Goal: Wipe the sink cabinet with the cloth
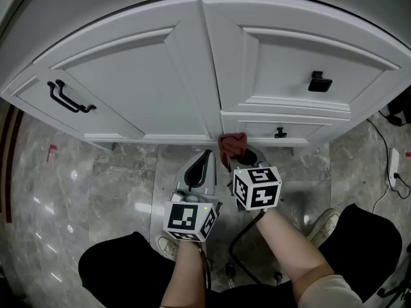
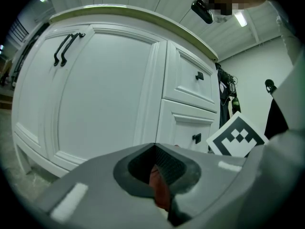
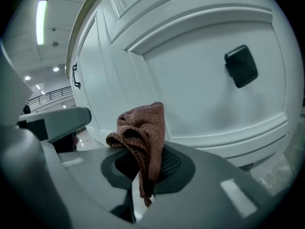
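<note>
With your right claw (image 3: 143, 168) pinching the brown cloth (image 3: 141, 128) by the sink cabinet's (image 1: 141, 88) lower drawer (image 1: 302, 131) at frame centre and your left claw (image 2: 155, 151) pressed together, idle, you probably needed firm, overlapping strokes along that panel.

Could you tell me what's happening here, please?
A person with a gripper in each hand faces a white cabinet. The right gripper is shut on a brown cloth, held at the left end of the lower drawer. The left gripper sits beside it, jaws together, with a reddish sliver between them I can't identify.
</note>
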The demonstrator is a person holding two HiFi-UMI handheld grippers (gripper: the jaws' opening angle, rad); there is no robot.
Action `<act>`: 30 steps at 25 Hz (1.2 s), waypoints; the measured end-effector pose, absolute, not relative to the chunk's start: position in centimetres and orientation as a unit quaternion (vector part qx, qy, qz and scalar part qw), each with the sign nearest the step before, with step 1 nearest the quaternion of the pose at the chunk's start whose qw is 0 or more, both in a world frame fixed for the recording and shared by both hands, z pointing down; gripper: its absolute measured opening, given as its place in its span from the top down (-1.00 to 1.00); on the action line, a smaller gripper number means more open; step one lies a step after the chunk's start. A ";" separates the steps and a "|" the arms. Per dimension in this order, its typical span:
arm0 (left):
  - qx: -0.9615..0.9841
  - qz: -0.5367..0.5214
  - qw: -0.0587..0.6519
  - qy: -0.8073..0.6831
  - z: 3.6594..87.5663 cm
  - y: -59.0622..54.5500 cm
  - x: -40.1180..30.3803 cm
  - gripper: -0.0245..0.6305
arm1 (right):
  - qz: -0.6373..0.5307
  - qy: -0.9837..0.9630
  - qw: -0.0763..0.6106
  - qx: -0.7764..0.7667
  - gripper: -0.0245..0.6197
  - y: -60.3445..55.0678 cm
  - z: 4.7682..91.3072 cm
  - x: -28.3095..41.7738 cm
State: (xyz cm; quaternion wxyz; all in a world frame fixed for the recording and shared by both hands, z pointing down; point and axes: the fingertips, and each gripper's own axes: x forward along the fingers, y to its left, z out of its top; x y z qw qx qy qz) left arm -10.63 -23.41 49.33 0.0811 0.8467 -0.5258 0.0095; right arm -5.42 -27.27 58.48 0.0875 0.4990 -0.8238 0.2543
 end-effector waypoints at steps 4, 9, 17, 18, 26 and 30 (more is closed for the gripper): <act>0.852 0.012 0.080 -0.518 49.4 -23.3 -10.2 0.92 | 0.230 -0.824 0.106 0.508 0.67 -27.6 58.7 -4.7; 0.856 0.016 0.078 -0.511 49.4 -23.0 -9.3 0.92 | 0.241 -0.811 0.104 0.522 0.68 -27.4 59.0 -2.6; 0.864 0.022 0.077 -0.497 50.0 -22.9 -7.3 0.92 | 0.242 -0.792 0.090 0.553 0.68 -27.5 58.2 2.0; 0.866 0.023 0.078 -0.493 50.1 -22.9 -6.9 0.92 | 0.243 -0.790 0.089 0.556 0.67 -27.5 58.2 2.6; 0.878 0.030 0.081 -0.471 50.8 -22.8 -3.6 0.92 | 0.254 -0.769 0.078 0.581 0.65 -27.1 58.2 7.2; 0.882 0.035 0.081 -0.464 51.1 -22.8 -2.3 0.92 | 0.250 -0.759 0.076 0.597 0.65 -26.9 58.1 9.6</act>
